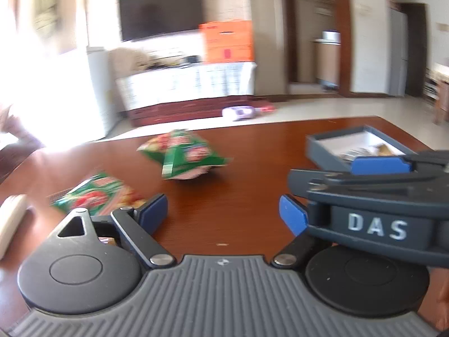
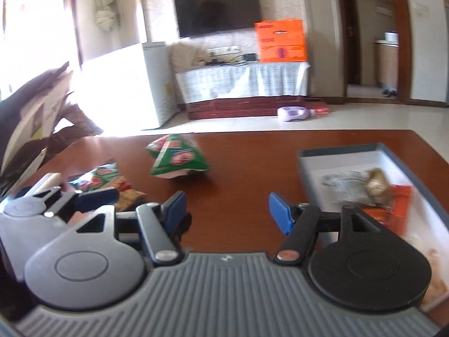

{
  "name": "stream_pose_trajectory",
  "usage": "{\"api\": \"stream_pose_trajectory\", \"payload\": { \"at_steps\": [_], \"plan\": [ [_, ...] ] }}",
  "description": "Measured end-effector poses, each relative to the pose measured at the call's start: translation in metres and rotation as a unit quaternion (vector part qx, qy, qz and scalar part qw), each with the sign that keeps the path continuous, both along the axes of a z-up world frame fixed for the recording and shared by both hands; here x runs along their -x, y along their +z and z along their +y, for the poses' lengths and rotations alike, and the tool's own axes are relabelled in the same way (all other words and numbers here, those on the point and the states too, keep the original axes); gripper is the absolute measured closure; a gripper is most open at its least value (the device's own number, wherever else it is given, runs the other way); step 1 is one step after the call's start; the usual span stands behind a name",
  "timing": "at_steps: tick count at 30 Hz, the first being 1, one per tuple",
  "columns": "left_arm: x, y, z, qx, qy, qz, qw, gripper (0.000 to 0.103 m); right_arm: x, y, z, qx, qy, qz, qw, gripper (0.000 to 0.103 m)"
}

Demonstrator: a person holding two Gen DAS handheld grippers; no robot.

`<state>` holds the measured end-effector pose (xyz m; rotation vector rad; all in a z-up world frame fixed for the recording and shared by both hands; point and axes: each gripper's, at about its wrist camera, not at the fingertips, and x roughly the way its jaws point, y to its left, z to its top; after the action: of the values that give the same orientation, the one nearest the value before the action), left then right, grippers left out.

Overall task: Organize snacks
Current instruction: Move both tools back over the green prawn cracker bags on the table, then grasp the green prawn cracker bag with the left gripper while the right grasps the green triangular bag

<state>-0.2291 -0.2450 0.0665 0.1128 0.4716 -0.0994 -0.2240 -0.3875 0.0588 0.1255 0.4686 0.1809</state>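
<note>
Awaiting pickup: green snack bag (image 2: 178, 157), puffed, likely light, crinkly, crushable; best pinched at its sealed edge. Left gripper (image 1: 223, 213) and right gripper (image 2: 227, 210) both released, empty.

The counter (image 2: 247, 168) is showing red-brown wood. Two bags (image 2: 179, 157) (image 2: 109, 182) are showing green with red and white print. The tray (image 2: 348, 147) is showing grey walls and a white floor. The claw pads (image 2: 280, 213) are showing blue.

Puffed green snack bag (image 2: 177, 157) mid-table, flatter green bag (image 2: 108, 181) lying left, grey box (image 2: 304, 165) holding snacks right
</note>
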Motion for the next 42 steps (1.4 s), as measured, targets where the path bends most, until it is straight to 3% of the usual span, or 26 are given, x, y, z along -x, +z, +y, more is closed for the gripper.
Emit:
{"api": "stream_pose_trajectory", "payload": {
  "at_steps": [10,15,17,29,35,37,39,42],
  "plan": [
    [-0.033,0.000,0.067,0.039,0.105,0.018,0.9935,0.007,-0.046,0.009,0.059,0.010,0.071,0.003,0.997,0.035],
    [-0.061,-0.013,0.086,0.031,0.130,0.043,0.9901,0.006,-0.068,0.015,0.073,0.025,0.078,-0.009,0.997,0.030],
    [-0.073,-0.019,0.094,0.040,0.138,0.053,0.9883,0.006,-0.079,0.016,0.076,0.030,0.079,-0.015,0.996,0.021],
    [-0.118,-0.038,0.116,0.052,0.155,0.085,0.9829,0.005,-0.182,-0.023,0.110,0.080,0.099,0.053,0.990,0.021],
    [-0.135,-0.043,0.133,0.059,0.157,0.092,0.9816,0.004,-0.217,-0.038,0.138,0.144,0.095,0.070,0.983,0.016],
    [-0.139,-0.045,0.137,0.062,0.155,0.092,0.9817,0.004,-0.226,-0.042,0.143,0.160,0.089,0.086,0.979,0.018],
    [-0.142,-0.046,0.140,0.067,0.151,0.095,0.9816,0.003,-0.232,-0.046,0.142,0.148,0.099,0.097,0.979,0.038],
    [-0.146,-0.047,0.144,0.069,0.149,0.095,0.9818,0.003,-0.229,-0.049,0.143,0.153,0.102,0.093,0.979,0.049]
  ]
}}
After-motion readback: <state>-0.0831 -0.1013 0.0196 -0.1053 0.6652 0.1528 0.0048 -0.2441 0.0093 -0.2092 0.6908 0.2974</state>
